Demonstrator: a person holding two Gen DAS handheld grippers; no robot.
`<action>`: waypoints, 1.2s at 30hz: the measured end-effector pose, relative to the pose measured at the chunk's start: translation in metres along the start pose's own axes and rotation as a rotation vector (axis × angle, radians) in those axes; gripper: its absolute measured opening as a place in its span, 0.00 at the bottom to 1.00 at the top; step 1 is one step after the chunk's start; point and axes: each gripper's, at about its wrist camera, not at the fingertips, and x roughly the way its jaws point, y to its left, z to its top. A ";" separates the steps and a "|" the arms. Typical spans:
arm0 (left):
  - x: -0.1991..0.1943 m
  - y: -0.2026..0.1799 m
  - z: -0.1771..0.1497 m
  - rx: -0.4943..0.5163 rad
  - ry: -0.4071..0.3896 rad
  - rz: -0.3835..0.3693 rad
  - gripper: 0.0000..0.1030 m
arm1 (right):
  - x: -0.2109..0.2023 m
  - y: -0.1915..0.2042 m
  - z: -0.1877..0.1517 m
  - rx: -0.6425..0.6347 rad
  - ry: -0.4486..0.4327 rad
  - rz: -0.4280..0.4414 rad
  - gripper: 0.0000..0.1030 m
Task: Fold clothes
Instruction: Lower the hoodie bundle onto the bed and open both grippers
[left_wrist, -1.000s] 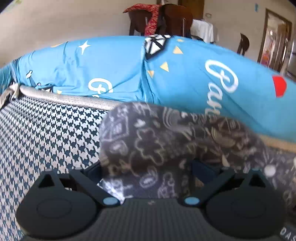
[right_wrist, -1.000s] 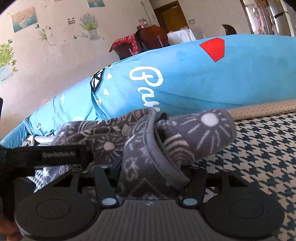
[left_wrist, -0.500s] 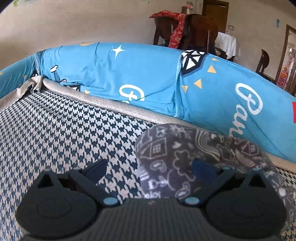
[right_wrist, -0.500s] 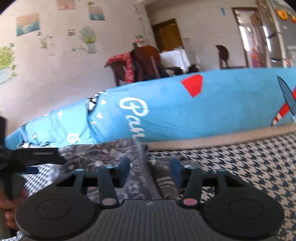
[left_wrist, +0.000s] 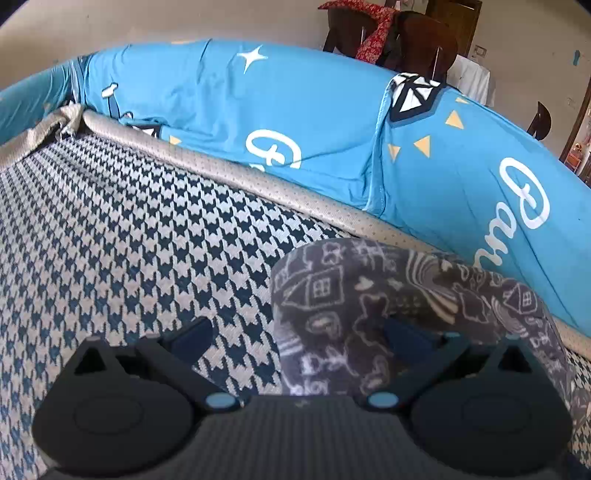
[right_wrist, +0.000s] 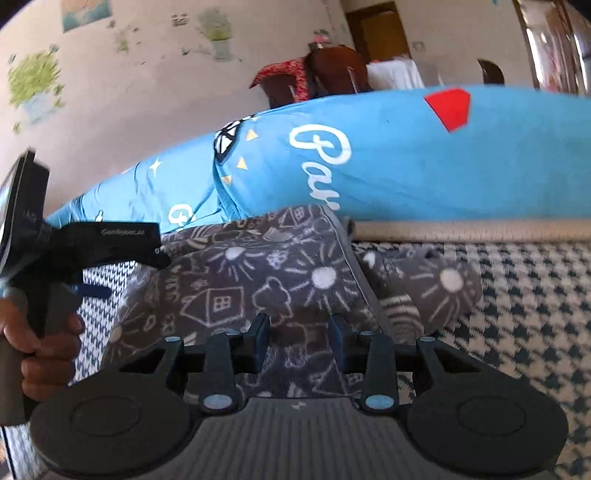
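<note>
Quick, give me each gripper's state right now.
Left gripper: open, edge of the grey doodle-print fleece garment between its fingers, not pinched.
Right gripper: jaws just closing around the same garment; grip cannot be told.

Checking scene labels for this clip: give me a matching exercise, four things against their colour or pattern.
Things:
1. garment
2. long cushion
3. bed cover
4. cloth on the chair

Looks:
A. red, draped at the back of the room
B. grey with white doodles of houses and suns
C. bright blue with white lettering
D. dark and pale houndstooth

Pairs: 1-B, 2-C, 3-D, 4-A
</note>
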 end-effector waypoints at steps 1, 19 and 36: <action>0.002 0.000 0.000 0.000 0.003 0.000 1.00 | 0.002 -0.001 0.000 0.008 0.000 0.002 0.34; -0.039 -0.013 -0.007 0.005 0.006 -0.034 1.00 | -0.016 0.003 0.010 0.039 -0.008 0.030 0.36; -0.087 -0.023 -0.061 0.119 0.066 -0.011 1.00 | -0.059 0.023 0.011 0.045 0.063 -0.018 0.55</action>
